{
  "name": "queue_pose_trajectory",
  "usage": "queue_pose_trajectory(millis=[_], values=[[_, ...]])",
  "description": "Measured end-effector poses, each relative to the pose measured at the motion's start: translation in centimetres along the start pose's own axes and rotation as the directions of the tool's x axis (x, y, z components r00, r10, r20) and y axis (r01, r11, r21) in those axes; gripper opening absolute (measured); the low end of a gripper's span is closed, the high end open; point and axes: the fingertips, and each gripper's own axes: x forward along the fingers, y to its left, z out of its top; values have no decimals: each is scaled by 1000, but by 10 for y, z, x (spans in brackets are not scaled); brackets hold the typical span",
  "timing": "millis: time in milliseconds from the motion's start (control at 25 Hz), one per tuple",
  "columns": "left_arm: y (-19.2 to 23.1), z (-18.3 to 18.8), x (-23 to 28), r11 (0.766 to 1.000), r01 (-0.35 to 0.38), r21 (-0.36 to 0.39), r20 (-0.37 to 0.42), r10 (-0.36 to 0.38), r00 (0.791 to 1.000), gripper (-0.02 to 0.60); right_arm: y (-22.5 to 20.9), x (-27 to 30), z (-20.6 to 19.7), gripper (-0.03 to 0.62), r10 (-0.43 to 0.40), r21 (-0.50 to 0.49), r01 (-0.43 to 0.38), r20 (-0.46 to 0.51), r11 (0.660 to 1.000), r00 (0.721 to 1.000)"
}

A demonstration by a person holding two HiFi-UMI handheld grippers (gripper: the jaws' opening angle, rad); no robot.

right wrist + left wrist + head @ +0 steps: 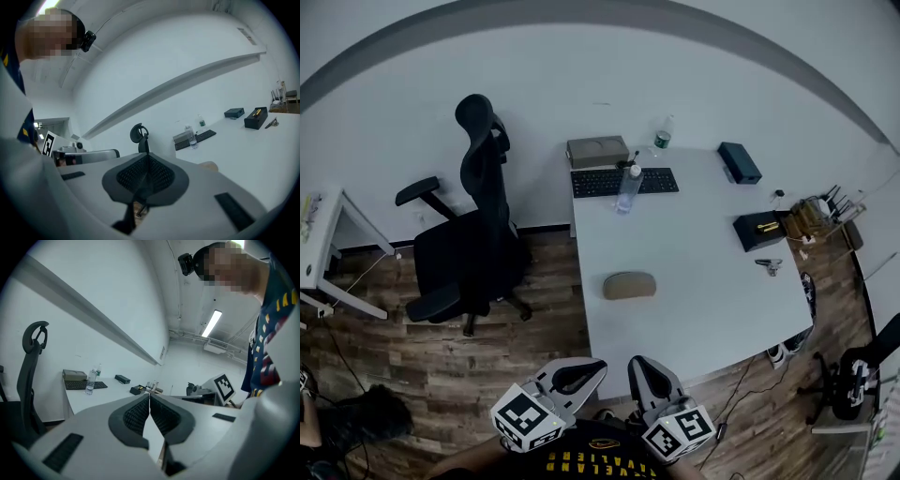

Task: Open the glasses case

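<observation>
The glasses case is a tan oval pouch lying closed on the white table, near its front-left part. In the right gripper view only its edge peeks past the jaw. Both grippers hang in front of the table's near edge, well short of the case, close to the person's body. My left gripper is shut with nothing between its ribbed pads. My right gripper is also shut and empty, its pads pressed together. The left gripper view does not show the case.
A black office chair stands left of the table. At the back of the table lie a keyboard, a water bottle, a grey box and a dark box. A black box sits at the right.
</observation>
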Motion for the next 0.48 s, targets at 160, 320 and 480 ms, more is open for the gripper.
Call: queue_pose_trajectory(millis=[160,320,480], values=[[20,-2,4,999,50,-11,-26,-51,998,14,-4,14,-2,18,-51,17,51,-4,999,999],[33,-9,15,995,94,-28,-70,-96,993,14,-15,17,-2,18,-114,44,114,-6,993,993],[40,-20,40,992,122,-33,-112,-125,986,14,-36,18,0,18,-151,65,152,-9,986,988]])
